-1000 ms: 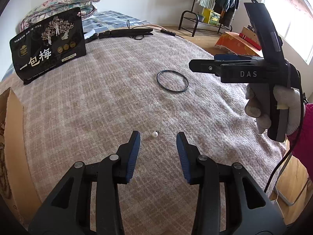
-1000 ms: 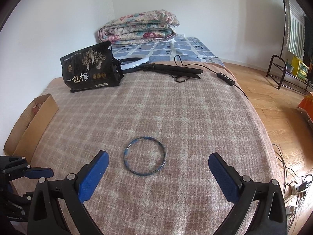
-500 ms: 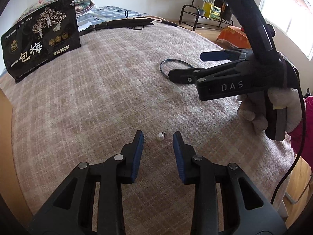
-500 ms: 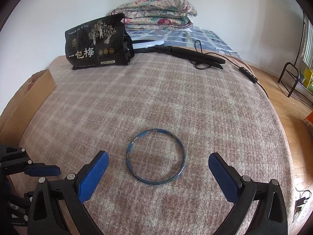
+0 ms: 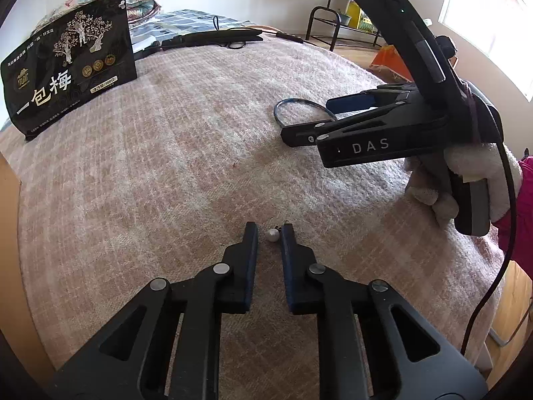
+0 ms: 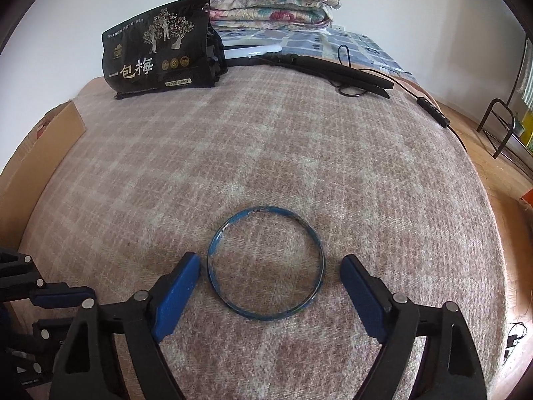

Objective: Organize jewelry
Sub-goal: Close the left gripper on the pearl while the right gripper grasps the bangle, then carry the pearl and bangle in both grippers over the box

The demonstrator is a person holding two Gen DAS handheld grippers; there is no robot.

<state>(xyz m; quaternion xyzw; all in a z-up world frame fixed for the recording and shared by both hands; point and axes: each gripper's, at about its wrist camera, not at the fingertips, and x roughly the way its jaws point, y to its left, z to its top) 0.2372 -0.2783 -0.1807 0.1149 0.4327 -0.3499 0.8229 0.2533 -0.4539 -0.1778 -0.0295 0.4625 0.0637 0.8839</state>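
Observation:
A small white pearl earring (image 5: pixel 272 234) lies on the pink plaid blanket (image 5: pixel 186 153). My left gripper (image 5: pixel 269 233) sits low over it, fingers narrowly apart with the pearl between the tips and a small gap on each side. A blue bangle (image 6: pixel 265 262) lies flat on the blanket; it also shows in the left wrist view (image 5: pixel 293 108). My right gripper (image 6: pixel 269 266) is open, its blue pads on either side of the bangle without touching it. The right gripper also shows in the left wrist view (image 5: pixel 336 113), partly hiding the bangle.
A black snack bag (image 6: pixel 160 46) stands at the far left of the bed. A black hair straightener (image 6: pixel 333 66) with its cord lies at the far edge, folded quilts (image 6: pixel 269 6) behind. A cardboard box (image 6: pixel 43 133) sits at the left edge. A metal rack (image 5: pixel 336 23) stands on the floor.
My left gripper has narrowed around the pearl and moved closer to it. My right gripper has lowered toward the bangle and its fingers have closed in from wide open to just outside the ring.

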